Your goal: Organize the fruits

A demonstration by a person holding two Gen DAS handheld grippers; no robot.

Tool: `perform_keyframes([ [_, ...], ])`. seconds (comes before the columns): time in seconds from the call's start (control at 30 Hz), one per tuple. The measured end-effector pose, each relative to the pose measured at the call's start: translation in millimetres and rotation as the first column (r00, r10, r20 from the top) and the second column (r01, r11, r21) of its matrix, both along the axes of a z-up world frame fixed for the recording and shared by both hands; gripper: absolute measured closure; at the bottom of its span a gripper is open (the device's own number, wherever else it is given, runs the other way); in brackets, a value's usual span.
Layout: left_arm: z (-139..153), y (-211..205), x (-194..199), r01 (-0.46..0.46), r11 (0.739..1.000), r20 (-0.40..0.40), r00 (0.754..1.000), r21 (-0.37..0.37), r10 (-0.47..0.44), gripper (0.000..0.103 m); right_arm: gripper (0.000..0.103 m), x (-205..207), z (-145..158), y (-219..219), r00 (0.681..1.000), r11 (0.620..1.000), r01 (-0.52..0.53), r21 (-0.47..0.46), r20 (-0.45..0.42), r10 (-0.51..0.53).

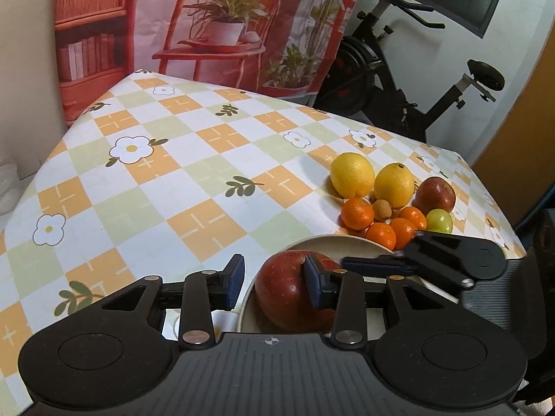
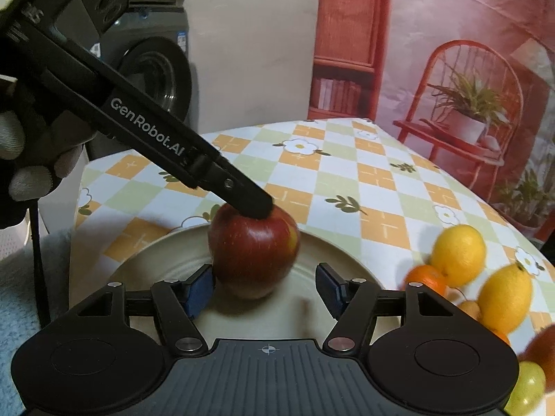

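A big red apple [image 1: 288, 294] [image 2: 253, 249] stands on a cream plate [image 1: 347, 241] [image 2: 149, 253] at the table's near edge. My left gripper [image 1: 274, 282] [image 2: 258, 208] hovers over it, open, with one pad resting on the apple's top. My right gripper [image 2: 265, 291] [image 1: 353, 262] is open around the apple: its left pad touches the fruit, its right pad stands apart. Beyond the plate lies a pile with two lemons [image 1: 352, 175] [image 2: 458, 251], several mandarins [image 1: 357, 213], a kiwi [image 1: 382, 209], a second red apple [image 1: 435, 196] and a green fruit [image 1: 439, 221] [image 2: 527, 384].
The table wears a checked cloth with flowers [image 1: 173, 180]. A printed backdrop of a red chair [image 1: 222, 24] hangs behind it. An exercise bike [image 1: 399, 79] stands at the far right, a washing machine [image 2: 156, 72] at the left. A gloved hand [image 2: 20, 159] holds the left gripper.
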State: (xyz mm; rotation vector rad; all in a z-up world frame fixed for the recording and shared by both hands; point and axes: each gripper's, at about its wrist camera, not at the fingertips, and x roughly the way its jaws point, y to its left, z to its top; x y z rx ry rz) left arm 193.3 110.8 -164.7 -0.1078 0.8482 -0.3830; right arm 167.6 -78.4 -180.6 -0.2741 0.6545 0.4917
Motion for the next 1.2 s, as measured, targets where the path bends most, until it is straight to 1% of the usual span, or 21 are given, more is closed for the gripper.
perform_keyframes([
  [0.17, 1, -2, -1, -0.018, 1.0, -0.001, 1.0, 0.016, 0.018, 0.059, 0.037, -18, 10, -32, 0.997, 0.996, 0.066, 0.061, 0.037, -0.068],
  [0.3, 3, -4, -3, -0.036, 0.999, -0.007, 0.999, 0.024, 0.036, 0.059, 0.031, -34, 19, -70, 0.981, 0.979, 0.167, 0.115, 0.08, -0.176],
  [0.37, 5, -5, -3, -0.043, 0.999, -0.004, 0.999, 0.03, 0.043, 0.059, 0.02, -42, 23, -89, 0.967, 0.965, 0.217, 0.149, 0.102, -0.233],
  [0.47, 8, -8, -6, -0.055, 0.998, 0.008, 0.998, 0.029, 0.055, 0.059, 0.01, -57, 27, -117, 0.938, 0.941, 0.286, 0.179, 0.147, -0.313],
  [0.53, 11, -10, -6, -0.064, 0.998, 0.025, 0.998, 0.021, 0.064, 0.059, 0.006, -64, 27, -134, 0.919, 0.926, 0.326, 0.188, 0.167, -0.357],
  [0.67, 20, -21, -7, -0.078, 0.997, 0.071, 0.994, 0.004, 0.077, 0.06, 0.006, -76, 20, -161, 0.897, 0.904, 0.381, 0.193, 0.161, -0.412],
  [0.73, 25, -30, -10, -0.076, 0.997, 0.102, 0.992, 0.003, 0.075, 0.06, 0.006, -79, 16, -171, 0.883, 0.89, 0.414, 0.193, 0.152, -0.444],
  [0.8, 29, -41, -12, -0.066, 0.998, 0.127, 0.99, 0.008, 0.064, 0.06, 0.006, -83, 10, -179, 0.876, 0.877, 0.433, 0.206, 0.135, -0.464],
  [0.9, 34, -60, -14, -0.039, 0.999, 0.156, 0.987, 0.024, 0.035, 0.06, 0.007, -85, 4, -191, 0.87, 0.869, 0.449, 0.209, 0.117, -0.478],
  [0.97, 35, -71, -16, -0.023, 0.999, 0.171, 0.985, 0.031, 0.017, 0.059, 0.013, -87, 0, -194, 0.869, 0.867, 0.453, 0.208, 0.116, -0.482],
  [1.1, 35, -89, -20, -0.007, 0.999, 0.191, 0.982, 0.04, 0.0, 0.059, 0.014, -86, -3, -201, 0.872, 0.868, 0.454, 0.2, 0.101, -0.479],
  [1.2, 34, -101, -21, 0.004, 0.999, 0.186, 0.982, 0.037, -0.011, 0.059, 0.014, -87, -6, -204, 0.875, 0.868, 0.45, 0.21, 0.09, -0.476],
])
